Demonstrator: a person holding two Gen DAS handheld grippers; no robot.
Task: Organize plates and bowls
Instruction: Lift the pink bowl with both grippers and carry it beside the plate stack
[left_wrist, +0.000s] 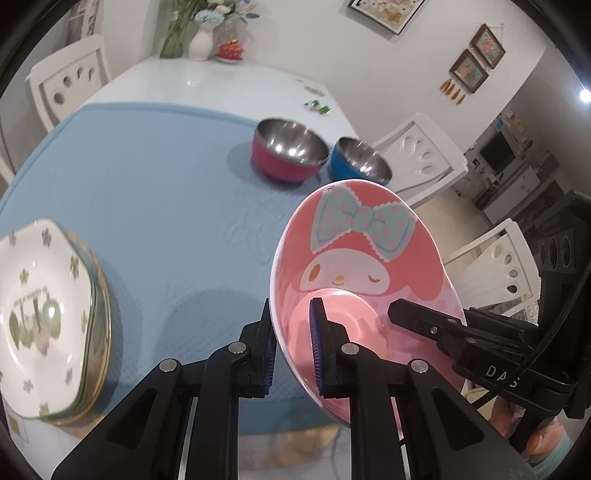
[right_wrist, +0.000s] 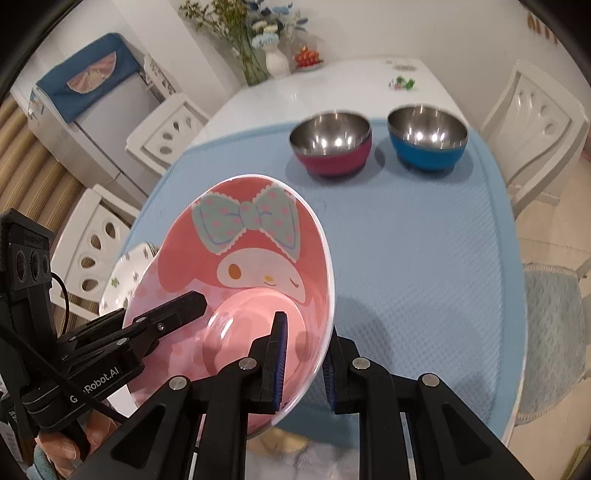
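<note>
Mid-carry: left gripper (left_wrist: 291, 347) and right gripper (right_wrist: 303, 354) both clamp the pink cartoon plate's (left_wrist: 354, 251) rim; next, land it flat on the floral plate stack (left_wrist: 48, 317) at left.

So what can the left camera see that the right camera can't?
Only the left wrist view shows wall pictures and nearly all of the flowery plate stack; the right view catches just its edge. Only the right wrist view shows the fridge with a blue cover. Both show the pink bunny plate gripped on opposite rims by the left gripper and right gripper, plus the magenta bowl, blue bowl and blue mat.
</note>
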